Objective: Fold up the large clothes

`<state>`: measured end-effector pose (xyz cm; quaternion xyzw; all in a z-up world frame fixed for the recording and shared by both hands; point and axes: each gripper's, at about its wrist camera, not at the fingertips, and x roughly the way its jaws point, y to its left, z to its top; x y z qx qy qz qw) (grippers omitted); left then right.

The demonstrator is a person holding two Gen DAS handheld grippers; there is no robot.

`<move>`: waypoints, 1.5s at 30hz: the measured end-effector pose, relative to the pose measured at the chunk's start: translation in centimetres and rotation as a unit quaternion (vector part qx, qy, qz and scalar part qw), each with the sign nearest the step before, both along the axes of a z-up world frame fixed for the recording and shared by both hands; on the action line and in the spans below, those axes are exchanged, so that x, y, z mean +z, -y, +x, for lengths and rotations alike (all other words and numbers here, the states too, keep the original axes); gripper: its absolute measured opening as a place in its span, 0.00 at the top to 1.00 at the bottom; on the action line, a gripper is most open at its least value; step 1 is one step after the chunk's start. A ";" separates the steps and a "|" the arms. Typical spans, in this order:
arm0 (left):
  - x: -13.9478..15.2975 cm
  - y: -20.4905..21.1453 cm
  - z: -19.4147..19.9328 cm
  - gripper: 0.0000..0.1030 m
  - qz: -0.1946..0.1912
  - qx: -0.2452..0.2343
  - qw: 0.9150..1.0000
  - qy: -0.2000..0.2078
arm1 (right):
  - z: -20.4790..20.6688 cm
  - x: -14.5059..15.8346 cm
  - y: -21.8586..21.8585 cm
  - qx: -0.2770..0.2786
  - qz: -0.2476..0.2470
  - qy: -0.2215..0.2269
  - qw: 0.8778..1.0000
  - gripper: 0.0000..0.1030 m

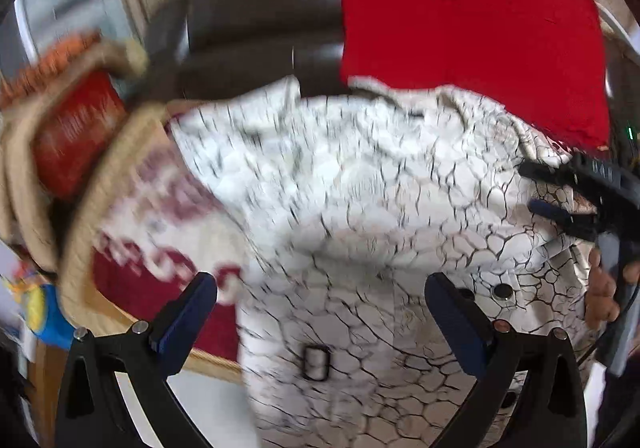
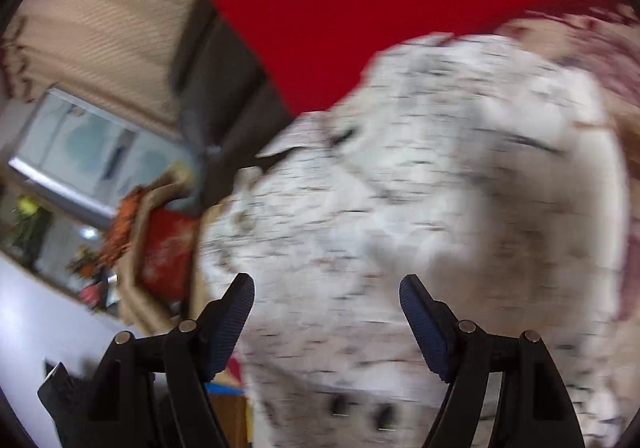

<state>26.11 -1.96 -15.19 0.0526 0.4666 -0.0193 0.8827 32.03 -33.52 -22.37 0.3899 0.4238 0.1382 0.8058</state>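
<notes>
Two grippers, left gripper and right gripper, both spread wide, holding nothing. White crackle-print garment heaped ahead, beneath red cloth, before dark chair.

My left gripper has black plastic arms, 2 dark blue ribbed pads and round silver rivets at the joints. My right gripper is built the same. At the right edge of the left view, my bare hand grips the other tool's grey handle.
</notes>
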 end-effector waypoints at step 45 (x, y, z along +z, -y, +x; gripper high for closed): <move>5.5 -13.1 1.7 0.00 0.063 0.129 0.981 0.130 | -0.6 3.0 -9.8 0.082 -0.078 0.051 0.992 0.26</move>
